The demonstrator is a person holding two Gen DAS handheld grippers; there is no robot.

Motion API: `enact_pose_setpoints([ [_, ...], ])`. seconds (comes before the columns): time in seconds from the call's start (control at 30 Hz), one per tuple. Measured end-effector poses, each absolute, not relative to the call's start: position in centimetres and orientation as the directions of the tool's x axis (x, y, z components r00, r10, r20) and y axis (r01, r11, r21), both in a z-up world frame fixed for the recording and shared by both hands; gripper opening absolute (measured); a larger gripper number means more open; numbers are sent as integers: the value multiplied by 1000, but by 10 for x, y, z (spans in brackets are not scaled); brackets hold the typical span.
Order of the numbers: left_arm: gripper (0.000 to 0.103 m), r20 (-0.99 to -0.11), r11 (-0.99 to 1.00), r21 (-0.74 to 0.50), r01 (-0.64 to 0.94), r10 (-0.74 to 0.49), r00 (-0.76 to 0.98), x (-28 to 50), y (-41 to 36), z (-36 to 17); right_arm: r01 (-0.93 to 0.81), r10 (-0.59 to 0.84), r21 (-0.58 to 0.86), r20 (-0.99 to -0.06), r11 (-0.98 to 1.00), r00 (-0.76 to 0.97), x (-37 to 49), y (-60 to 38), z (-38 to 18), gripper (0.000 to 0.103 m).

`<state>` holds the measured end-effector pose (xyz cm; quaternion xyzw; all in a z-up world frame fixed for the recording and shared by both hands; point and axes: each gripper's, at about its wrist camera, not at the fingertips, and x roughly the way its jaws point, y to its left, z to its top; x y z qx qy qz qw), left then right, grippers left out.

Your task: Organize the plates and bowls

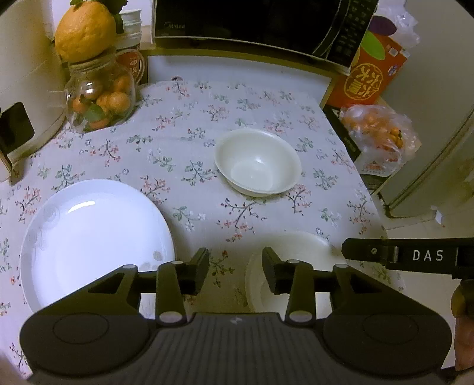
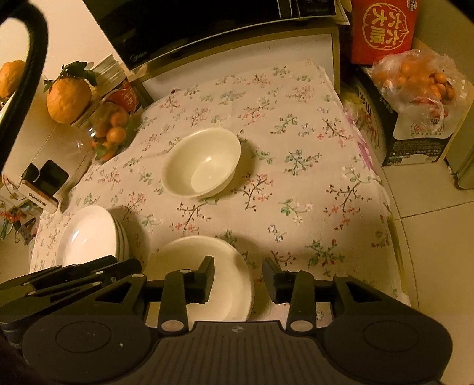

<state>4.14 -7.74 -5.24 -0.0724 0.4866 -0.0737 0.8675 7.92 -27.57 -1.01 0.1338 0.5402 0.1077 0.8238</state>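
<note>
A white bowl (image 1: 257, 162) stands upright mid-table; it also shows in the right wrist view (image 2: 201, 163). A stack of white plates (image 1: 94, 240) lies at the front left, also in the right wrist view (image 2: 89, 234). A second white bowl (image 1: 296, 260) sits near the front edge, also in the right wrist view (image 2: 201, 272). My left gripper (image 1: 235, 271) is open and empty, between the plates and the near bowl. My right gripper (image 2: 238, 280) is open and empty, its left finger over the near bowl's rim.
A floral tablecloth (image 1: 183, 124) covers the table. A glass jar of small oranges (image 1: 100, 91) with a large citrus (image 1: 84, 29) on top stands at the back left. A microwave (image 1: 254, 23) is behind. A bag of oranges (image 2: 420, 88) and boxes lie past the right edge.
</note>
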Motion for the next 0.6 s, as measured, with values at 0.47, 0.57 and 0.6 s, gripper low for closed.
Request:
enact_pose_setpoints([
  [0.47, 48, -826, 987, -152, 47, -153, 542, 78, -69, -52, 4, 299, 326, -872, 945, 388, 103, -271, -14, 41],
  [0.57, 50, -822, 987, -160, 21, -145, 550, 91, -65, -54, 14, 293, 323, -874, 946, 389, 111, -271, -15, 43],
  [0.6, 52, -822, 986, -165, 13, -145, 551, 95, -64, -55, 19, 292, 324, -874, 946, 388, 114, -270, -15, 44],
])
